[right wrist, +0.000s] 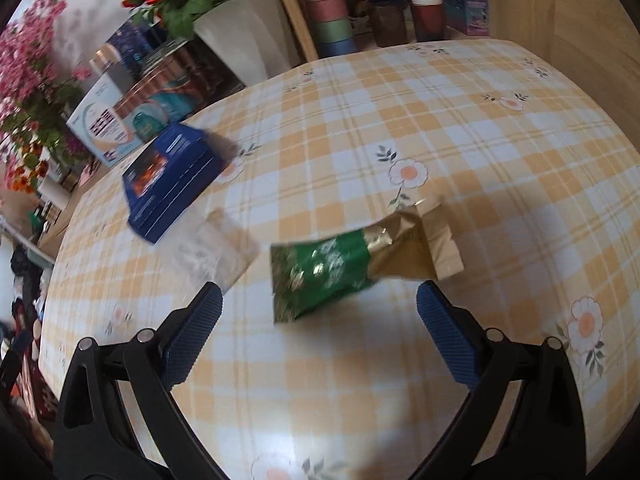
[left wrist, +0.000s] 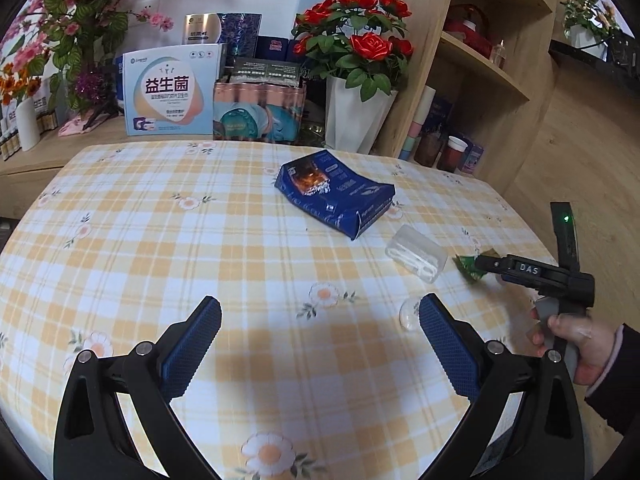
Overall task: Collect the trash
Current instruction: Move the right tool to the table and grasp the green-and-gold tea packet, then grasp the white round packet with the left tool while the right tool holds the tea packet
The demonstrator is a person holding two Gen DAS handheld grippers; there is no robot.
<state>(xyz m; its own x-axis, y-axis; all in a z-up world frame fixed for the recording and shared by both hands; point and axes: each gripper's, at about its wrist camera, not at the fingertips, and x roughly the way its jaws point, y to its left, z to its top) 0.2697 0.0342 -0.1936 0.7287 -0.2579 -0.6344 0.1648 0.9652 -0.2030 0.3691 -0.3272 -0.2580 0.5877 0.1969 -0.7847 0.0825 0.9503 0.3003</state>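
Framing green wrapper (right wrist: 320,276), right tongs (right wrist: 320,300) wide.

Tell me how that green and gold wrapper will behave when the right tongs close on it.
The green and gold wrapper looks like thin crinkled foil, so it will probably crumple rather than resist. Its torn gold end curls up off the tablecloth, suggesting it is empty and very light, so it may skid if nudged. The right tongs stand open around it; pinching the flat green body seems safest.

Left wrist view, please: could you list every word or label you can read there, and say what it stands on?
"益生菌": on the white and blue box behind the table.
"DAS": on the right tool, held over the green wrapper.
Blue carton on the table: print too small to read.
Smaller print on the boxes behind: unreadable.
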